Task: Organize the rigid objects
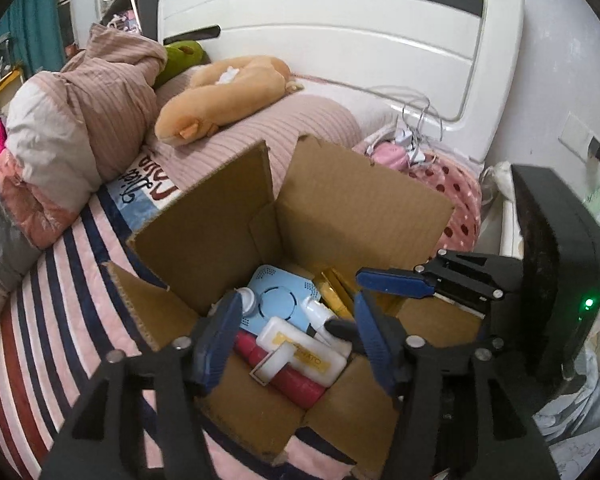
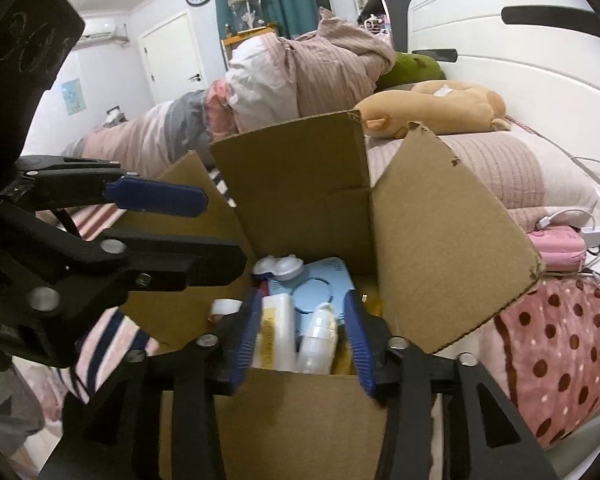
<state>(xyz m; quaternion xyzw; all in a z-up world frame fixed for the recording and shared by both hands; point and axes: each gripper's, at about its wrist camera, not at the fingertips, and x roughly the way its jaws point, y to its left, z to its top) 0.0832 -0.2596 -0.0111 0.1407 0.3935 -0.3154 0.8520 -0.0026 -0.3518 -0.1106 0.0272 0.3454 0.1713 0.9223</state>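
An open cardboard box [image 1: 339, 208] [image 2: 300, 184] sits on the striped bed. Inside lie a light blue flat device [image 1: 278, 300] [image 2: 319, 284], a white rectangular container with a yellow label [image 1: 303, 350] [image 2: 274, 328], a red tube [image 1: 292, 380], a small white bottle [image 1: 317, 312] [image 2: 319, 336], a white lens case [image 2: 278, 266] and yellow packets [image 1: 333, 296]. My left gripper [image 1: 294, 340] is open and empty above the box's near edge. My right gripper [image 2: 303, 344] is open and empty over the box; in the left wrist view it reaches in from the right [image 1: 395, 284].
The box stands on a pink striped blanket [image 1: 40, 340]. A bundled duvet [image 1: 84, 120], a tan plush toy [image 1: 220, 92] and pillows lie behind it. A pink device with white chargers and cables [image 2: 559, 244] lies on a dotted pink blanket [image 2: 559, 360] to the right. The white headboard [image 1: 339, 40] stands behind.
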